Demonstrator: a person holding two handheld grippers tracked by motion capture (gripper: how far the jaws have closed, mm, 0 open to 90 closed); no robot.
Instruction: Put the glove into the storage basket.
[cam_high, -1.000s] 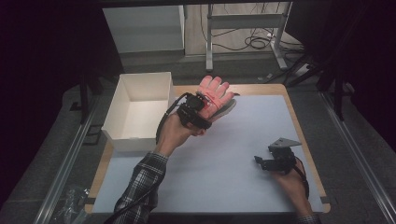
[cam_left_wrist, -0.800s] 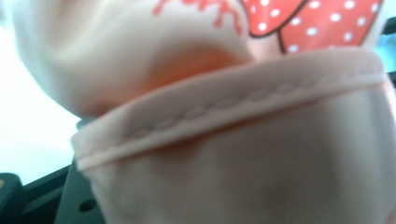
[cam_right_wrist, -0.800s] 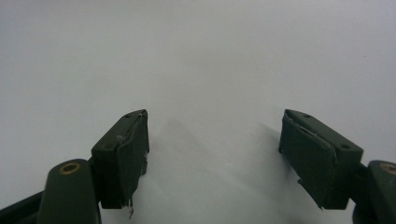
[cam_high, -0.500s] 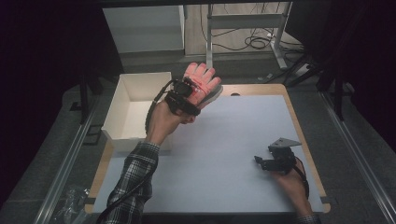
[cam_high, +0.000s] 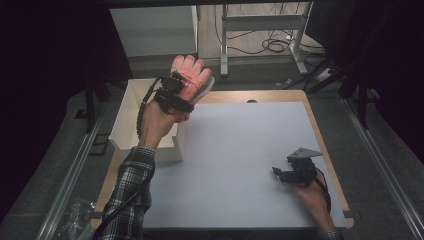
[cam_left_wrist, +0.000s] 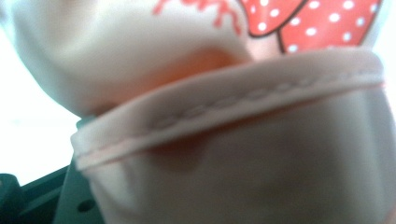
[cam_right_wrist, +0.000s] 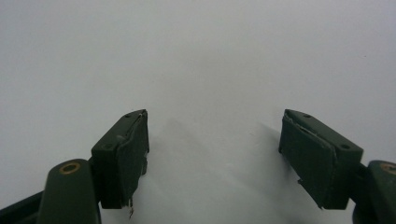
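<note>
L gripper (cam_high: 176, 91): jaws clamped tight on a pink glove (cam_high: 192, 77), held up in the air over the far R corner of the white box (cam_high: 125, 112). Glove fingers point away from the person, cuff end at the jaws. L gripper view: cuff hem w/ stitched seam (cam_left_wrist: 261, 100) right at the lens, red polka-dot bow print (cam_left_wrist: 327, 23) above it; fabric blurred, jaws themselves hidden behind cloth. Black cable loops from the gripper down along the wrist; plaid sleeve (cam_high: 132, 185) below.

R gripper (cam_high: 280, 174): jaws spread wide, nothing between them, low at the near R part of the grey mat (cam_high: 240, 150). R gripper view: both dark pads (cam_right_wrist: 123, 149) apart, bare mat surface beyond. Grey three-cornered plate on top.

Box: open top, sits at L edge of wooden table (cam_high: 327, 145), just beside the mat. Glove well apart from R gripper.
</note>
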